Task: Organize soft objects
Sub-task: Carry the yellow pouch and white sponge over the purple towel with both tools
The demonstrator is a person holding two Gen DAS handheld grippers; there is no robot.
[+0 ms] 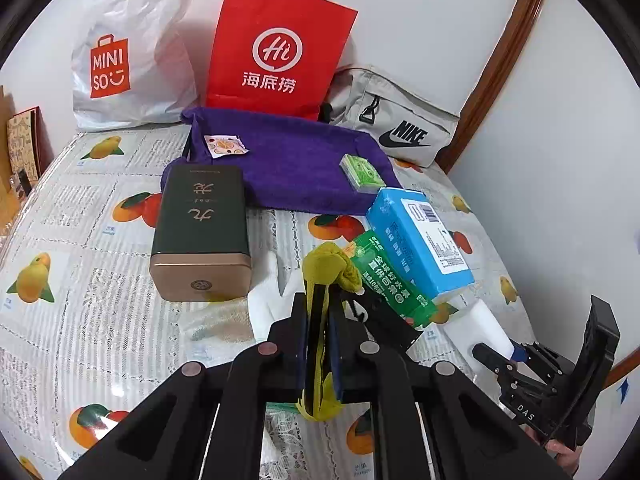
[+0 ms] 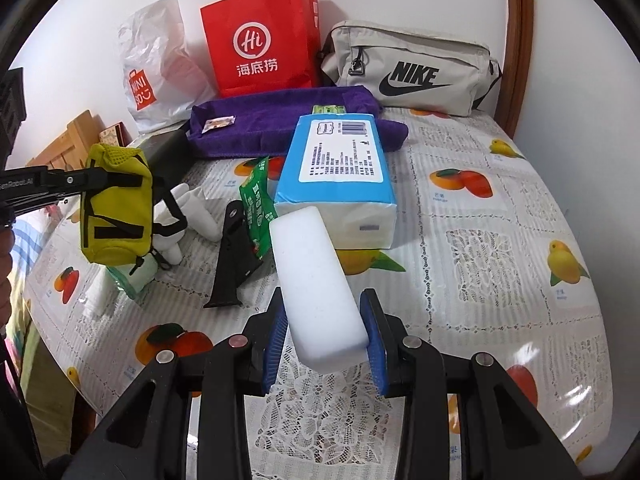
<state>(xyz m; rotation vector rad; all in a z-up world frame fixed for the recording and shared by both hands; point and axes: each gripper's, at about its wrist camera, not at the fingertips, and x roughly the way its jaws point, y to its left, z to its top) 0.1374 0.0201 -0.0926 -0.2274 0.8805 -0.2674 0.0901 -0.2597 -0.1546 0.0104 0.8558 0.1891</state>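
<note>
Both grippers are loaded: the left hand-held gripper [image 1: 320,320] pinches a yellow pouch [image 2: 116,208] clear above the counter's [image 2: 500,208] left edge. The right hand-held gripper [image 2: 326,340] clamps a white sponge [image 2: 316,284] over the near edge, probably for sorting.

Bare tablecloth [image 2: 500,240] at right; tissue pack [image 2: 340,176] and purple towel [image 2: 280,120] ahead.

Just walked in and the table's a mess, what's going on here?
A person is sorting soft things on a fruit-print table with two tools. The left hand-held gripper is shut on a small yellow pouch, held up off the table. The right hand-held gripper clamps a white sponge block. A blue tissue pack, a purple towel and white gloves lie on the table.
</note>
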